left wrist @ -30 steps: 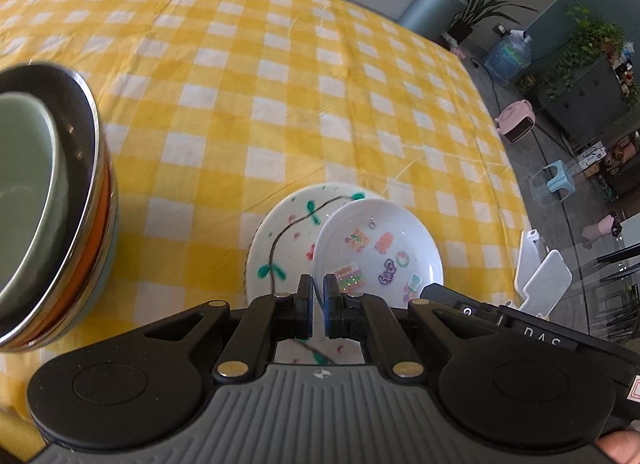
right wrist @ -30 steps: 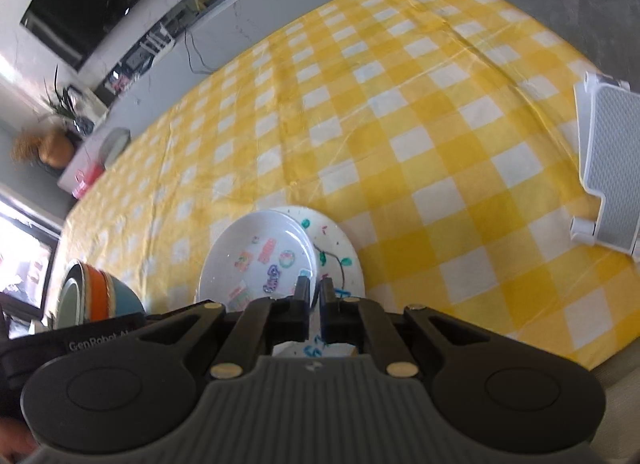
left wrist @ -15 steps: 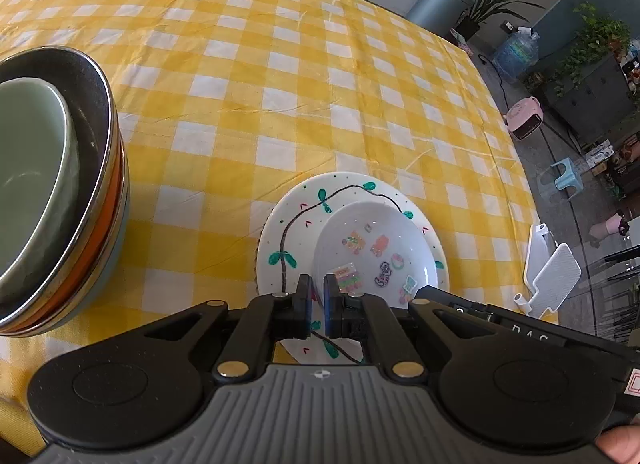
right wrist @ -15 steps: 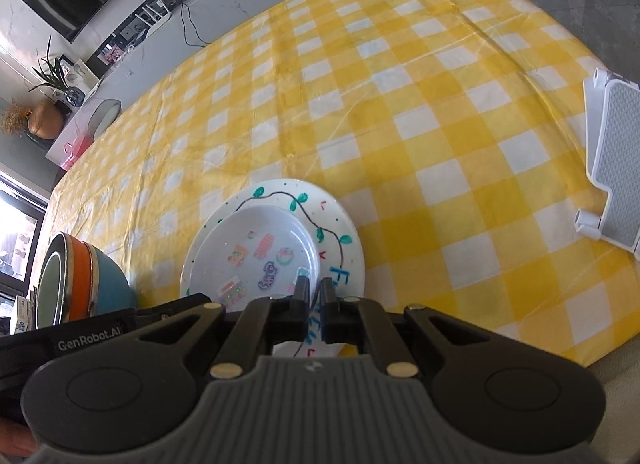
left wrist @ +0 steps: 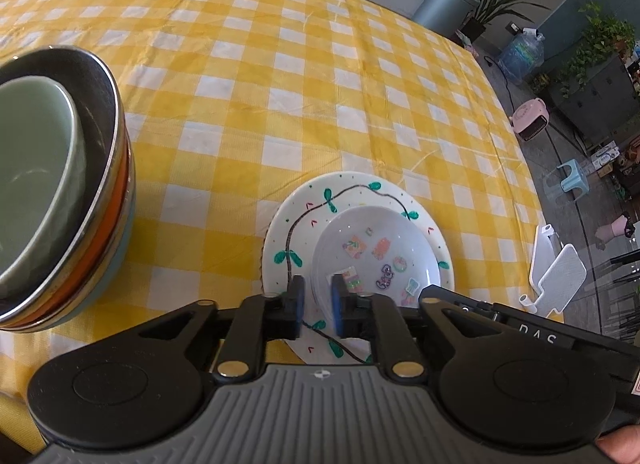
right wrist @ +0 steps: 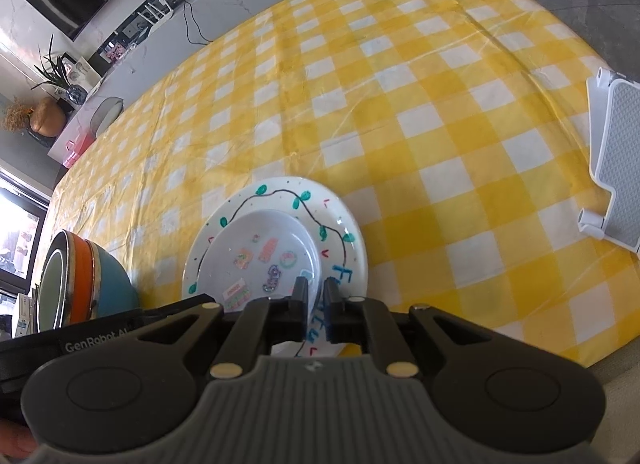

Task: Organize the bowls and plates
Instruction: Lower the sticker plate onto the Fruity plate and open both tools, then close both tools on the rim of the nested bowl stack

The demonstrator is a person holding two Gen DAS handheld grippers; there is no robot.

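Note:
A small white plate with stickers (left wrist: 380, 256) (right wrist: 264, 260) lies on a larger white plate painted with a green vine (left wrist: 312, 215) (right wrist: 344, 232), on the yellow checked tablecloth. My left gripper (left wrist: 318, 300) straddles the small plate's near rim. Its jaws are opening, and a gap shows beside each blue pad. On the opposite side my right gripper (right wrist: 316, 300) stands over that rim, jaws also opening, narrowly parted around the edge. A stack of nested bowls (left wrist: 48, 183) (right wrist: 80, 276), green inside steel, orange and blue, stands to the left of the plates.
A white plastic stand (right wrist: 616, 159) (left wrist: 560, 280) lies at the table's right edge. The tablecloth (left wrist: 280, 83) stretches bare beyond the plates. The table edge runs close behind both grippers. Beyond the table are a floor with stools, plants and a bin.
The small plate sank from a tilted, lifted pose to rest on the large plate. Both grippers' jaws, shut on its rim before, have parted.

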